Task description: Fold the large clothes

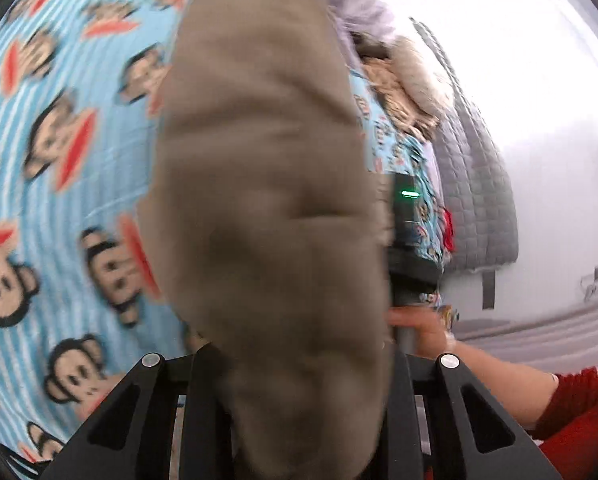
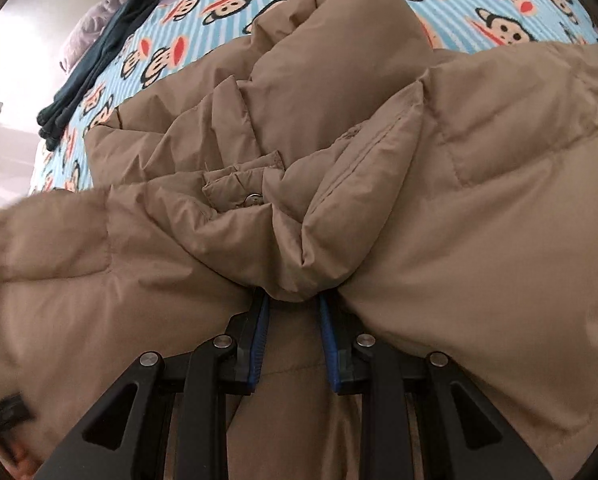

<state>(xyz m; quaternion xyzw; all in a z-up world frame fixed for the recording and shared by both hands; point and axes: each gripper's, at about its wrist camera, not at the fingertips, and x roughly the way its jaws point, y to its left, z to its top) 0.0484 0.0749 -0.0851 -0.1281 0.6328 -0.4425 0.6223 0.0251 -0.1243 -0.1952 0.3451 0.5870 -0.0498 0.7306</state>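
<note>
Gripping a bunched fold of the tan puffer coat (image 2: pixel 379 160) spread on the monkey-print sheet (image 2: pixel 479 4), the right gripper (image 2: pixel 292 300) and left gripper (image 1: pixel 299 380), both clamped on fabric, seem mid-fold; next, carry the lifted part across.

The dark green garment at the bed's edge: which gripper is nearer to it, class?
Cannot tell. The right gripper, clamping the tan coat, sees the dark green garment far beyond it; the left gripper's view never shows it.
</note>
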